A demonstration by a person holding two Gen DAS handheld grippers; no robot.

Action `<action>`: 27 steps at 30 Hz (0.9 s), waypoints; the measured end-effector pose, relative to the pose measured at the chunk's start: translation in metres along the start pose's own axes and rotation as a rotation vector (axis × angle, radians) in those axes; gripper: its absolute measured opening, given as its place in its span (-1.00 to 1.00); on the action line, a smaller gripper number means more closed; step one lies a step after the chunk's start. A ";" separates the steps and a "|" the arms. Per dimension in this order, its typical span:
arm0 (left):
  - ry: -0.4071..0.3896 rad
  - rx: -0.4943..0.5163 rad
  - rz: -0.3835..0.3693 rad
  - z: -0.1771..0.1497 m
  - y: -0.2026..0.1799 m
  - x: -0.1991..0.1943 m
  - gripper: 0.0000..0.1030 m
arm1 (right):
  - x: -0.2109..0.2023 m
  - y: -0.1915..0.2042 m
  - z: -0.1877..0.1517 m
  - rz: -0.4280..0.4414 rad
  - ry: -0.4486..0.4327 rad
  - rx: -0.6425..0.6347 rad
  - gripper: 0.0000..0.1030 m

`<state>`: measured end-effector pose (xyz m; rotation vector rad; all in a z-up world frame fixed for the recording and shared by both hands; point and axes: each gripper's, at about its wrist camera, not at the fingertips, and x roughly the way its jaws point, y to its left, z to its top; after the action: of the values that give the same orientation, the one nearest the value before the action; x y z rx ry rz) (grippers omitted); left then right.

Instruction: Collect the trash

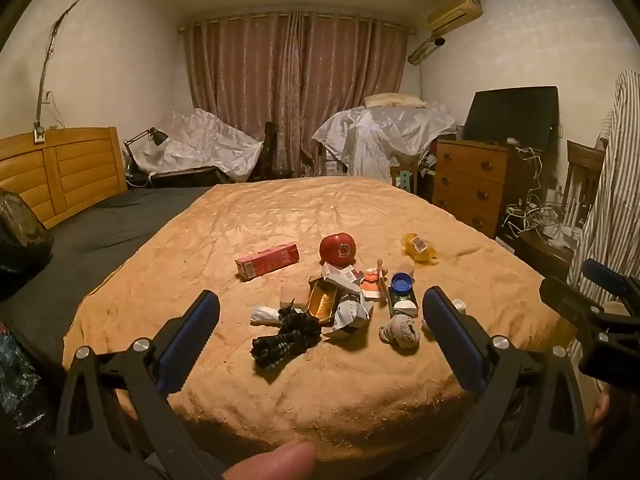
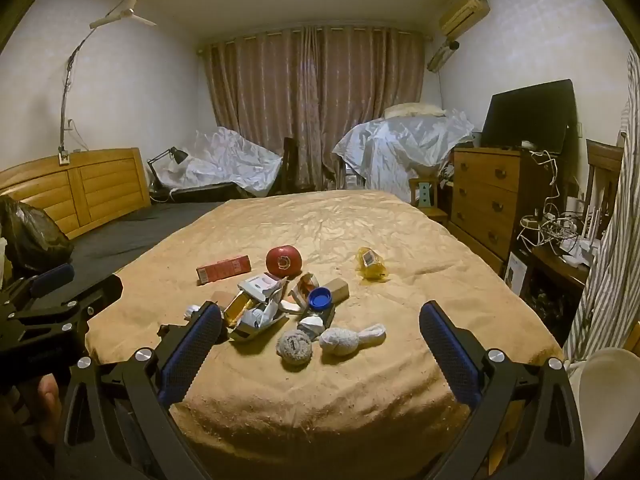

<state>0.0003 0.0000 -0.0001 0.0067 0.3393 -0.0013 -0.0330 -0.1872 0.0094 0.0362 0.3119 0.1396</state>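
You are holding the left gripper and right gripper wide apart, both empty | trash pile is lying on the bed, near edge | red box is sitting just beyond.

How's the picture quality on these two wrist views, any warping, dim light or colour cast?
Left wrist view: strong fisheye bend with black corners, warm dim orange cast over the bed cover, a blurred fingertip at the bottom edge. Right wrist view: same barrel warp, slightly brighter and less orange, ceiling light glare at the top edge, clutter still sharp.
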 end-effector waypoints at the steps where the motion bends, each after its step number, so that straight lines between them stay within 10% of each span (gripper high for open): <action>1: 0.002 -0.002 -0.001 0.000 0.000 0.000 0.90 | 0.000 0.000 0.000 0.001 0.001 0.002 0.93; 27: 0.026 -0.005 0.003 -0.008 0.004 0.010 0.90 | 0.006 -0.002 -0.009 0.008 0.028 0.012 0.93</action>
<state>0.0076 0.0039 -0.0106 0.0022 0.3654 0.0028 -0.0301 -0.1885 -0.0011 0.0479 0.3403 0.1463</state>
